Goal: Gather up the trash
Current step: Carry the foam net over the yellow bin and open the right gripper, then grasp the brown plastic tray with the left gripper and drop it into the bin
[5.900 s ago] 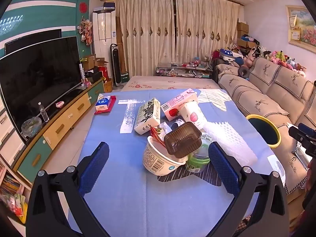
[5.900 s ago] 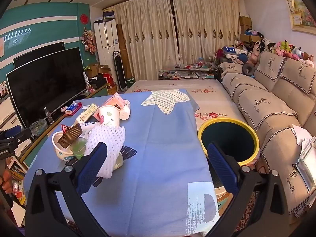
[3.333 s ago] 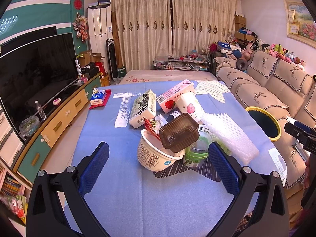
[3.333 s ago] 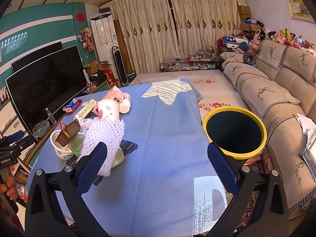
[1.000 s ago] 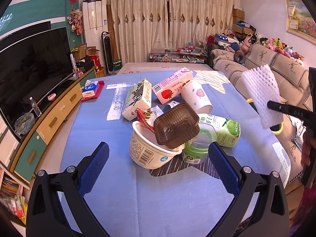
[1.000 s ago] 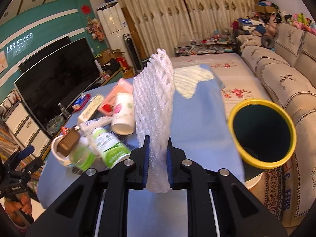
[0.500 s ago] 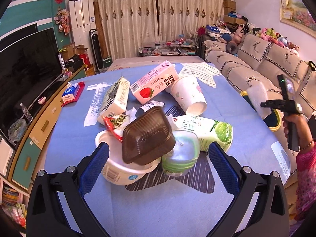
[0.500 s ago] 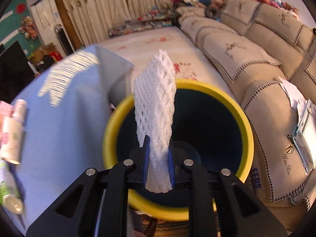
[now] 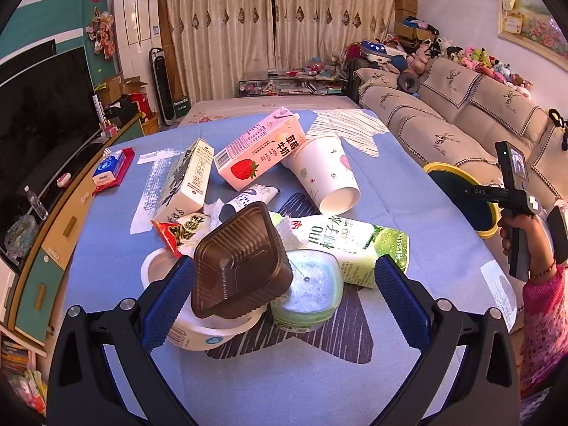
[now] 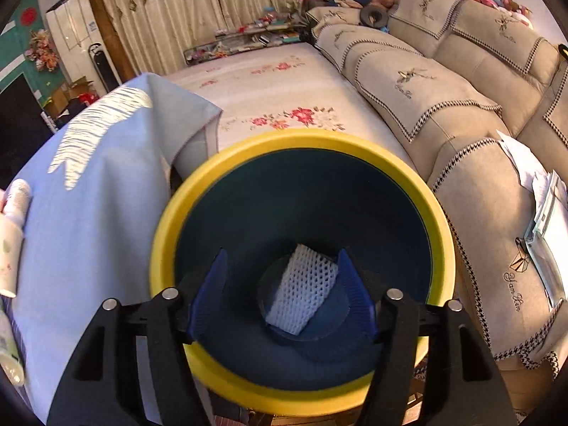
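Left tongs (image 9: pixel 282 296) hang tilted down over the blue-clothed table (image 9: pixel 248 383), their blue pads spread wide and gripping nothing. The left pad stands against the white tub (image 9: pixel 198 333), and the right pad stands clear beside the green juice carton (image 9: pixel 351 245). Between the pads sits the heap of trash: a brown plastic tray (image 9: pixel 238 269) perched tilted on the tub, and just to its right a green-rimmed cup with a clear lid (image 9: pixel 312 291). Behind them lie a red snack wrapper (image 9: pixel 174 234), a white carton (image 9: pixel 188 184), a pink strawberry milk carton (image 9: pixel 262 152) and a paper cup (image 9: pixel 326 174) on its side.

Farther right, past the table's edge, a hand (image 9: pixel 518 234) in a pink patterned sleeve grips the handle of the right tongs (image 10: pixel 280 296), held out over the yellow-rimmed bin (image 9: pixel 443 170) that stands between table and sofa (image 9: pixel 443 135).

From the right wrist view, these tongs point steeply down into the bin (image 10: pixel 301 138), their jaws opening, with nothing pressed between the pads. The white foam net (image 10: pixel 305 291) lies free on the bin's dark floor, seen between the two pads. To the left, the blue cloth hangs over the table's edge beside the bin's rim.
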The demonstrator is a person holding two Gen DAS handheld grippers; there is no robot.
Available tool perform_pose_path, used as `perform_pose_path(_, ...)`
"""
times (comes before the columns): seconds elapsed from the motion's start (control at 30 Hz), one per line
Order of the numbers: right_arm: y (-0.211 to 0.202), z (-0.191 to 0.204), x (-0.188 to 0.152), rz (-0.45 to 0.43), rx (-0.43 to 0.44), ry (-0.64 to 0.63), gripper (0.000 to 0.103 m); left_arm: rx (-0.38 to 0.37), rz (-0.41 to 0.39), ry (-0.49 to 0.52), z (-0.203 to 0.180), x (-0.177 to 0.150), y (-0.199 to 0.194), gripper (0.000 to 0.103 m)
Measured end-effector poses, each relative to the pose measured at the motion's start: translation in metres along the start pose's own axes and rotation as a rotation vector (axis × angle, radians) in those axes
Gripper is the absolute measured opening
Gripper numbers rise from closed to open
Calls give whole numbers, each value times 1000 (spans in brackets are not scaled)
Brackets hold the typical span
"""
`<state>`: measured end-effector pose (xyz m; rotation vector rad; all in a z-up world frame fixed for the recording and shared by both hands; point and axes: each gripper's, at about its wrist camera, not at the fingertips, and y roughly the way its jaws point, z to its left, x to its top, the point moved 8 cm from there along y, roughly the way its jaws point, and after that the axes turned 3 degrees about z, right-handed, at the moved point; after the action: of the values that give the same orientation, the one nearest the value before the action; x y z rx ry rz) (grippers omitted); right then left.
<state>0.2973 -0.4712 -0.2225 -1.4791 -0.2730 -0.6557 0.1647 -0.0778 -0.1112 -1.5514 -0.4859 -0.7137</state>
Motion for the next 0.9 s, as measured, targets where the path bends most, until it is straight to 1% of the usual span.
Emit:
perform_pose_path(0.1, -15, 9, -3, -26, 13, -25, 65, -15, 7, 2, -2, 2, 4, 98)
perform_pose_path(0.13, -19, 10, -3, -32, 18, -28, 66, -23, 7, 6, -4, 3, 5, 96)
perform_pose_path(0.2, -24, 12, -4, -36, 23, -34, 66, -37, 9, 13, -7, 5, 6, 92)
perform_pose_path(0.3, -28, 13, -6, -37, 27, -37, 67, -67, 16, 9, -10, 7, 8, 82)
perform_pose_path(0.37, -28, 13, -7, -35, 31, -34, 67, -92, 33, -6, -10, 9, 12, 71)
perform_pose_path(0.4, -27, 13, -8, -34, 33, -34, 67, -96, 41, -10, -10, 8, 14, 69)
perform_pose_path(0.47, -27, 14, -11, -31, 37, -34, 67, -90, 62, -14, -9, 8, 19, 59)
perform_pose_path(0.5, -28, 14, -12, -29, 39, -35, 67, -85, 67, -15, -8, 8, 20, 56)
perform_pose_path(0.6, -27, 14, -14, -27, 46, -36, 67, -80, 66, -19, -7, 8, 21, 43)
perform_pose_path(0.67, -27, 15, -16, -27, 49, -35, 67, -84, 60, -23, -6, 11, 20, 24)
perform_pose_path(0.7, -28, 16, -16, -28, 50, -35, 67, -89, 60, -28, -5, 11, 19, 18)
perform_pose_path(0.73, -28, 16, -16, -28, 53, -35, 67, -92, 59, -32, -4, 12, 19, 9)
perform_pose_path(0.83, -33, 17, -19, -34, 65, -35, 67, -66, 41, -5, -6, 15, 16, 6)
perform_pose_path(0.9, -35, 17, -19, -39, 73, -35, 67, -48, 30, 15, -9, 17, 13, 6)
